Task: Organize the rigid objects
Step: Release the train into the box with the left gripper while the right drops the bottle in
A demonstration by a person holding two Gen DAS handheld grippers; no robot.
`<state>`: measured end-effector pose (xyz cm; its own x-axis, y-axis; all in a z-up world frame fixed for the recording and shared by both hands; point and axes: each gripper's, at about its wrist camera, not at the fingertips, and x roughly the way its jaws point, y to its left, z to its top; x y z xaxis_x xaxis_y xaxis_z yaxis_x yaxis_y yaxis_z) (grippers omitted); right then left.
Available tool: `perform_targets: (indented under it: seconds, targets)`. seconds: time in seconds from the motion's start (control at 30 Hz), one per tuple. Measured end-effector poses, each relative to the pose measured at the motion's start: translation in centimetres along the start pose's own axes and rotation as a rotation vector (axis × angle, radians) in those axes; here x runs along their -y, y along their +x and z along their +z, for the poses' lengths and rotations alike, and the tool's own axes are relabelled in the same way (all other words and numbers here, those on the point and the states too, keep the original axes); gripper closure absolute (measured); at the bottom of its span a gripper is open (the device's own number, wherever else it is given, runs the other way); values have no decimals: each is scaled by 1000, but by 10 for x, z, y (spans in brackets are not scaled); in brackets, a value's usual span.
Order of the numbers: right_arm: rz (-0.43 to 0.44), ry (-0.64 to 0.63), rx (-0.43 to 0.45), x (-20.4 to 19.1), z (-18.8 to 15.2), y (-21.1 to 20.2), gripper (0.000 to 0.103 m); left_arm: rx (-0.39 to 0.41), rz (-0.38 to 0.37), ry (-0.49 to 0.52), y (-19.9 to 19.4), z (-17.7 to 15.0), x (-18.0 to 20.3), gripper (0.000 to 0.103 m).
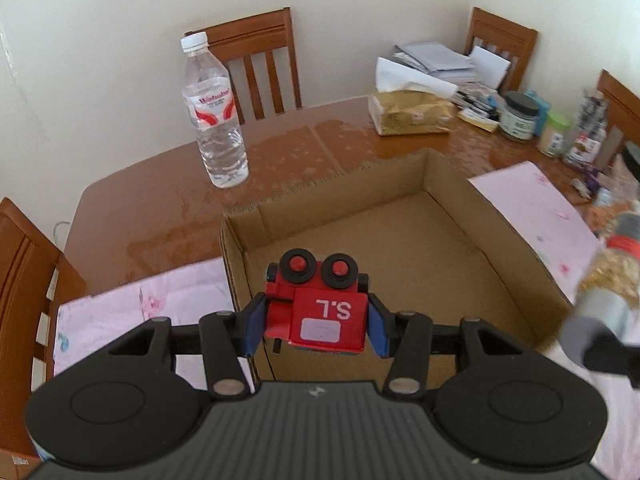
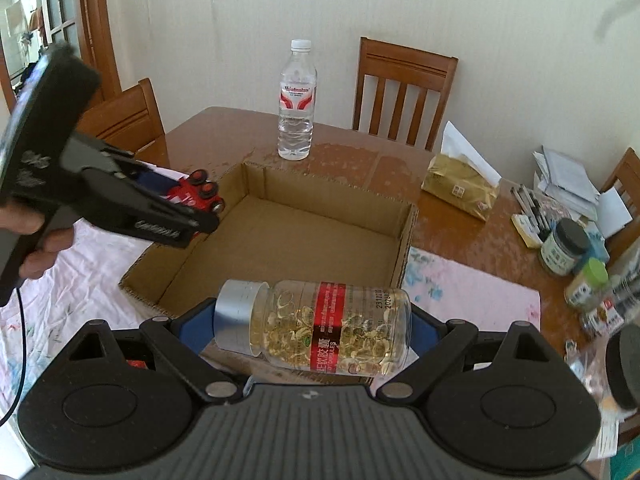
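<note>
Plain cream walls (image 2: 400,0), daylight, no lamps in view. Brown wood tabletop (image 1: 168,200) w/ glossy, patchy finish & rounded corners. Wooden slat-back chairs round it: one at far edge (image 2: 404,92), another at left corner (image 2: 128,116); left wrist view shows more chair backs by far right corner (image 1: 502,46). Wood-framed door w/ glass panes (image 2: 68,20) at far left, bright outside.

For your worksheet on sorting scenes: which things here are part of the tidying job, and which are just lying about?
In the job:
left tongs gripping red toy truck
right tongs gripping capsule bottle
cardboard box

Lying about:
water bottle
tissue pack
jars
papers
</note>
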<state>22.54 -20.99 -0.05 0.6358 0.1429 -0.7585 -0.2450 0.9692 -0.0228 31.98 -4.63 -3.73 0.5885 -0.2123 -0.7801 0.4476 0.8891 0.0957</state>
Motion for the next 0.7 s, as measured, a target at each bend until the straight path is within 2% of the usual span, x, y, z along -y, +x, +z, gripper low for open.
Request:
perform_targets:
  seconds: [0.13, 0.17, 0.23, 0.27, 0.3, 0.37, 0.43, 0.57, 0.7]
  targets:
    - [8, -1, -7, 11, 10, 13, 6, 3, 24, -45, 23, 15, -8, 53]
    - [8, -2, -8, 12, 12, 16, 6, 16, 40, -64, 27, 17, -10, 49]
    - [12, -3, -9, 16, 16, 22, 6, 45, 77, -101, 34, 21, -16, 36]
    - [14, -4, -9, 17, 18, 25, 6, 53, 103, -118, 36, 21, -18, 22]
    - [17, -3, -9, 19, 21, 28, 6, 62, 127, -131, 36, 21, -20, 17]
    - [23, 5, -14, 23, 25, 36, 6, 76, 139, -148, 31, 17, -24, 17]
    - [26, 6, -17, 26, 30, 44, 6, 76, 110, -157, 21, 12, -27, 17]
    - [29, 4, -24, 28, 38, 59, 6, 108, 119, -150, -9, -6, -27, 9]
    - [26, -3, -31, 29, 50, 77, 6, 109, 119, -178, -34, -28, -29, 7]
